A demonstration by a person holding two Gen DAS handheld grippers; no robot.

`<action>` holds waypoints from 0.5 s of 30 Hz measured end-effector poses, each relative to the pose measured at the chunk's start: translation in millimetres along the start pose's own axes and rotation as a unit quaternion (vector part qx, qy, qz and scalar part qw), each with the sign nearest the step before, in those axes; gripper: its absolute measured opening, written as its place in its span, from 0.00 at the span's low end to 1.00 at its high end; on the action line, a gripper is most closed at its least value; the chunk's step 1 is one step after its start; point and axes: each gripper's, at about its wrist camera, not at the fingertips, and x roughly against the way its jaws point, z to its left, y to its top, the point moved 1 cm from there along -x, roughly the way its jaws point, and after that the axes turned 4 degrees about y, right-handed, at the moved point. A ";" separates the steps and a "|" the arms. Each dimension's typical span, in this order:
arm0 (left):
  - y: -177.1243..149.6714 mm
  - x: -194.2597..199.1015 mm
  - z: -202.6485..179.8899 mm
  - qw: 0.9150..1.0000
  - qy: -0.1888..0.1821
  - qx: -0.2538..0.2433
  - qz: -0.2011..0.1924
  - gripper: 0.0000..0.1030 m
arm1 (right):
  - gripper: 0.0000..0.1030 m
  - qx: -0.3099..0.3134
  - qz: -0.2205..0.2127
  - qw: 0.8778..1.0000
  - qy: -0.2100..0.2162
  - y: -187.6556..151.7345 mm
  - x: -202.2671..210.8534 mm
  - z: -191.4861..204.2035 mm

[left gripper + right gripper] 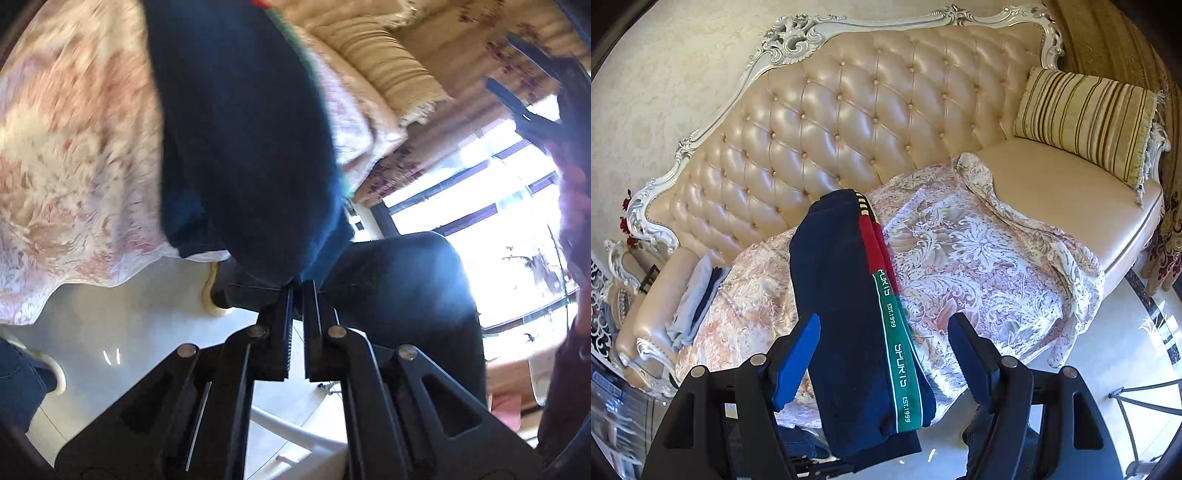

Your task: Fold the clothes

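Navy cloth fills both our views: one pair of trousers (pixel 849 314), with a red and green side stripe, lies folded lengthwise over the lace throw (pixel 979 266) on the sofa (pixel 849 110). Our left gripper (pixel 297 286) points up along the garment, its two black fingers pressed nearly together and pinching the dark hem right at their tips. Our right gripper (pixel 882 354) hovers above, angled down at the seat; its two fingers stand wide apart, holding nothing, with the trouser leg running between and beneath them, whether touching we cannot tell. Beyond the fingers and off to the right leans one striped cushion (pixel 1086 122). Left of the left finger a small stack of folded clothes (pixel 696 306) rests by the armrest.
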 end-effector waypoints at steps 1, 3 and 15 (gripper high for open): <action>0.6 -11.9 7.6 1.000 0.012 0.000 0.014 0.06 | 0.71 -0.007 0.006 1.000 0.000 -4.3 -3.7 -3.0; 3.1 -25.0 23.0 0.999 0.025 0.025 0.025 0.08 | 0.71 -0.022 0.019 1.000 0.001 -12.9 -11.0 -8.9; 11.3 -9.3 51.0 0.996 0.003 0.074 -0.044 0.69 | 0.79 -0.052 0.122 0.991 -0.006 -79.0 -65.4 -40.6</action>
